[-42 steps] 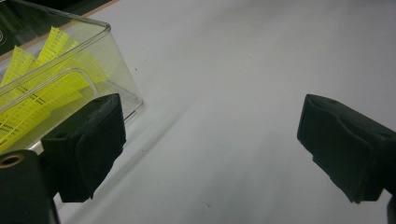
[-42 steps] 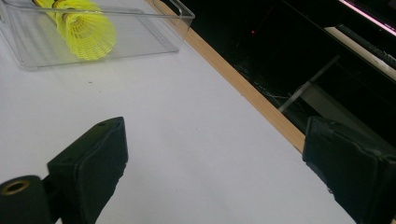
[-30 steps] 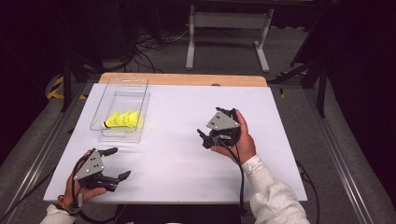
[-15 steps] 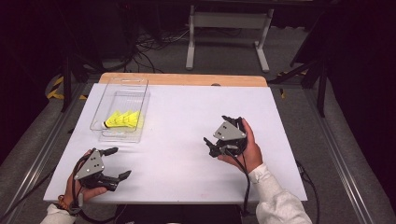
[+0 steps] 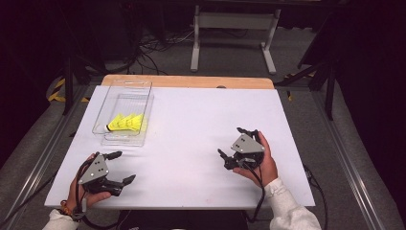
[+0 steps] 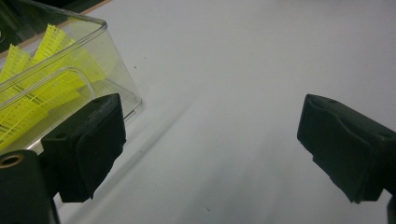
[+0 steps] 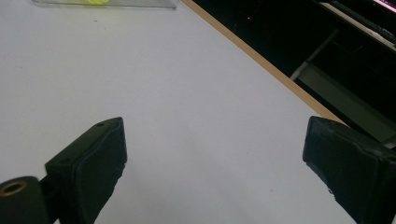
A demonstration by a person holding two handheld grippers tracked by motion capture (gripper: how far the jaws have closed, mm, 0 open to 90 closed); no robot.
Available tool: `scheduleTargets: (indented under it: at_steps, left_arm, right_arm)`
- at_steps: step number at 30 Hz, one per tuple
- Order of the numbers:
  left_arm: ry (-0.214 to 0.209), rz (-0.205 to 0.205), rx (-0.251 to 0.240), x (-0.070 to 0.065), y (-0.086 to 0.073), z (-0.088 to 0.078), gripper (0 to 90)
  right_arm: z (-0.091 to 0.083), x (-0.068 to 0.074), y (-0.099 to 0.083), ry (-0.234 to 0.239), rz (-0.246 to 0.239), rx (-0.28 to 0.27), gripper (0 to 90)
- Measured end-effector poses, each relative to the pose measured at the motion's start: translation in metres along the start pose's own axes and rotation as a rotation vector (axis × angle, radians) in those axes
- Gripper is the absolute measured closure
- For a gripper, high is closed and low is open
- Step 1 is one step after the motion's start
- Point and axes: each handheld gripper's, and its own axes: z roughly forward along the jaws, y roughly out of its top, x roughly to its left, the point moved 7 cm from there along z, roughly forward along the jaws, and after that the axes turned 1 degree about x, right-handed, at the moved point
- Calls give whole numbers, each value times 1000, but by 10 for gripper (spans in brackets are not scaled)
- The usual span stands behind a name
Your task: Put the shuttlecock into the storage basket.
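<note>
Both grippers rest on the white table point(image 5: 191, 124), jaws apart, empty — left gripper point(image 5: 120, 167), right gripper point(image 5: 234, 143). Yellow shuttlecocks point(image 5: 125, 122) lie in the clear box point(image 5: 139, 86) — count unclear.

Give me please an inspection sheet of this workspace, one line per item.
Surface: white table top, wooden strip along far edge.
Job's things: yellow shuttlecocks lying in clear box.
Clutter: nothing seen.
Grippers: left gripper open, holding nothing, near the box; right gripper open, holding nothing.
Cables: black cable trails off the near edge; more on the floor behind.
Surroundings: grey stand, dark room.
</note>
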Motion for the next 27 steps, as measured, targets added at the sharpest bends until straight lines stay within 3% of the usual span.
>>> scheduleTargets:
  at_steps: [2, 27]
  left_arm:
    - [2, 2, 1, 1, 0, 0, 89]
    - [6, 4, 10, 1, 0, 3, 88]
  right_arm:
    - [-3, -1, -6, 6, 26, -11, 72]
    - [-20, 2, -44, 4, 70, -22, 65]
